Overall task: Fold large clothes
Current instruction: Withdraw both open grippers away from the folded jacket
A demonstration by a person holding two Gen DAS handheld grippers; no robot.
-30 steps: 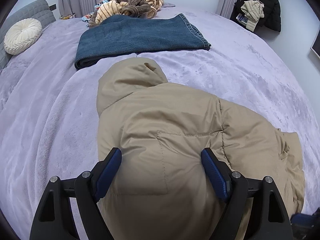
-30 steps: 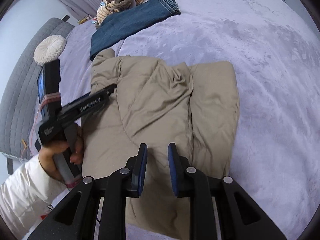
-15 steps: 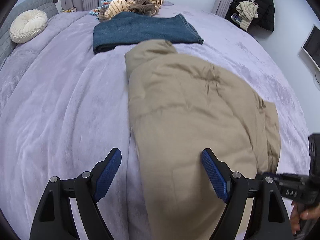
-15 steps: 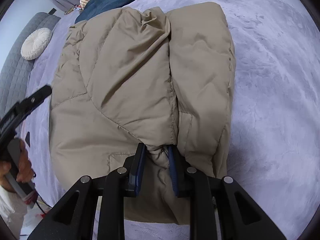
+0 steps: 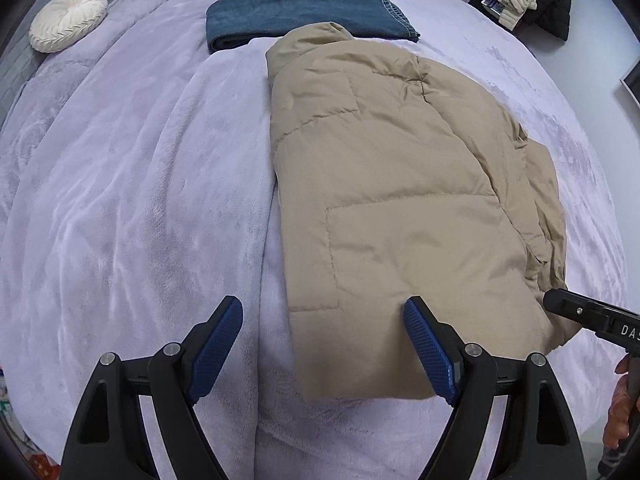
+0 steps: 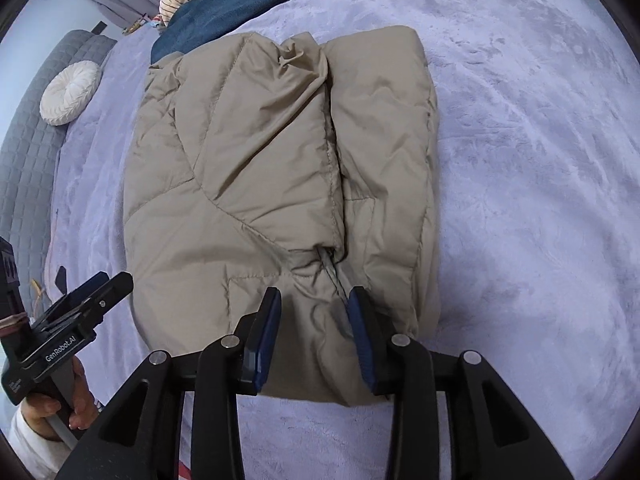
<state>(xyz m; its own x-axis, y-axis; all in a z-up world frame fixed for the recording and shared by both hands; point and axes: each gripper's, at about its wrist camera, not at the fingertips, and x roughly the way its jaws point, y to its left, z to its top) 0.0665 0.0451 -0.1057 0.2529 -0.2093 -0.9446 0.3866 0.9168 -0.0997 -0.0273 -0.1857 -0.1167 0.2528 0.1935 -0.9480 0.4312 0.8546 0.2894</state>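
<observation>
A: What could go wrong from here?

B: The right gripper (image 6: 314, 312) has just been opening. Its jaws stand part open over the near hem of the coat (image 6: 280, 184), with puffy cloth between them but the pads not pressing it. The folded-in flap looks springy, so it may creep back open once let go.

A: And the left gripper (image 5: 324, 344)?

B: Wide open, holding nothing, at the coat's near left corner, one pad over the bed (image 5: 120, 200). If it drags across that edge, the straight side could rumple.

A: How does the coat look?

B: Tan, quilted and bulky, both sides folded in to a long block, its hood end toward the jeans (image 5: 304, 16). The middle seam is puckered.
</observation>
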